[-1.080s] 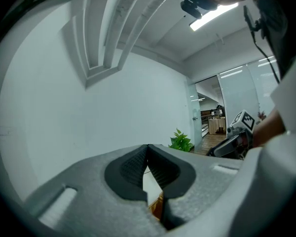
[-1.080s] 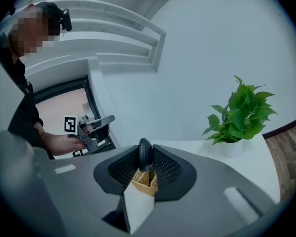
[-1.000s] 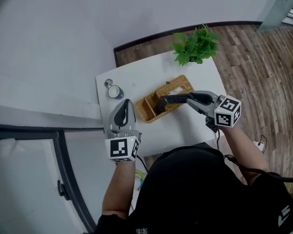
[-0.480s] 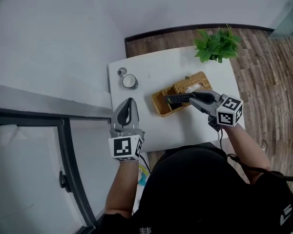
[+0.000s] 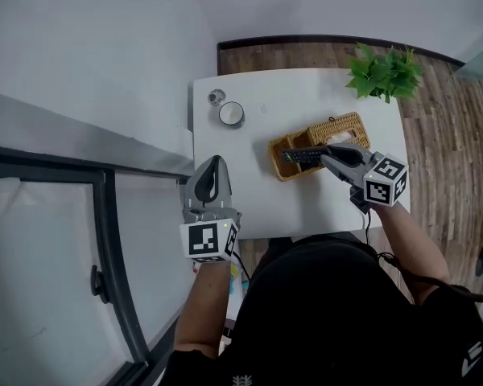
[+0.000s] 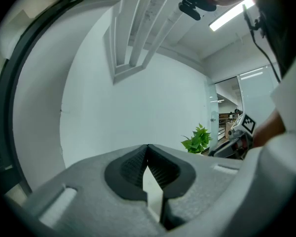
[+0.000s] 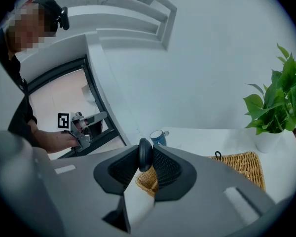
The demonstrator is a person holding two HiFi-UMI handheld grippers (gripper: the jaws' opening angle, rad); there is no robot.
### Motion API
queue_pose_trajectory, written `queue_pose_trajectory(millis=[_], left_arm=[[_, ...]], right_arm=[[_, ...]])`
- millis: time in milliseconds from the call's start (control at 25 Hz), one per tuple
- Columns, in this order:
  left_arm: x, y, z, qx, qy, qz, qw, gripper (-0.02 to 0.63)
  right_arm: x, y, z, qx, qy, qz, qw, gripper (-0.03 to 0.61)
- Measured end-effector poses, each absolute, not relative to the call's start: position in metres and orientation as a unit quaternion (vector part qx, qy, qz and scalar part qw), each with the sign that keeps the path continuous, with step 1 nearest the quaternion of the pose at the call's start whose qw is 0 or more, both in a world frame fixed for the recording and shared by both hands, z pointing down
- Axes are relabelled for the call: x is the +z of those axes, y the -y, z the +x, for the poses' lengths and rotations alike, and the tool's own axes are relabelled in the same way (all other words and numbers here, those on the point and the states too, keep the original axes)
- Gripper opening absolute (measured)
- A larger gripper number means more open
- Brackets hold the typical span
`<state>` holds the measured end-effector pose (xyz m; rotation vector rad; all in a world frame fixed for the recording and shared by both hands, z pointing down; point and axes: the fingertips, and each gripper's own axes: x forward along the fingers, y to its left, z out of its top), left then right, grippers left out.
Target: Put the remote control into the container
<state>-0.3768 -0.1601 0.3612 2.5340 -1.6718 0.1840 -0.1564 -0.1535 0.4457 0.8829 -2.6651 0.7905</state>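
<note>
One remote control (image 5: 302,155), black and slim, is clamped at its end between the jaws of the right tool (image 5: 328,158). It sticks out to the left, over the open left part of the container (image 5: 342,121), a woven basket on the white worktop (image 5: 249,203). Whether it touches the basket I cannot tell. In the right gripper view the rounded end of the remote control (image 7: 145,154) stands pinched between the two pads, with the container (image 7: 241,164) just behind.

Printed marks show only on the right cube (image 5: 385,181) and the left cube (image 5: 207,240): square black-and-white patterns.

The right forearm reaches in from the lower right, the tool tilted slightly down. The left tool (image 5: 215,162) hangs beside the left edge of the worktop, well apart from the container and almost level. Its jaws are together, with nothing between them.

A mug (image 5: 231,113) and a green plant (image 5: 385,72) stand at the far side.
</note>
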Motion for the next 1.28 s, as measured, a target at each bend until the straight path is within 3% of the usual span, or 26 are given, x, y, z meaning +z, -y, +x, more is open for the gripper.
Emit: queue_pose_trajectory(millis=[560, 1280], left_arm=[[0.401, 0.16, -0.406, 0.064, 0.549, 0.829, 0.084, 0.002], [0.456, 0.16, -0.404, 0.088, 0.522, 0.838, 0.133, 0.002]], right_arm=[[0.488, 0.148, -0.183, 0.25, 0.897, 0.314, 0.183, 0.088], [0.536, 0.146, -0.199, 0.284, 0.874, 0.337, 0.203, 0.092]])
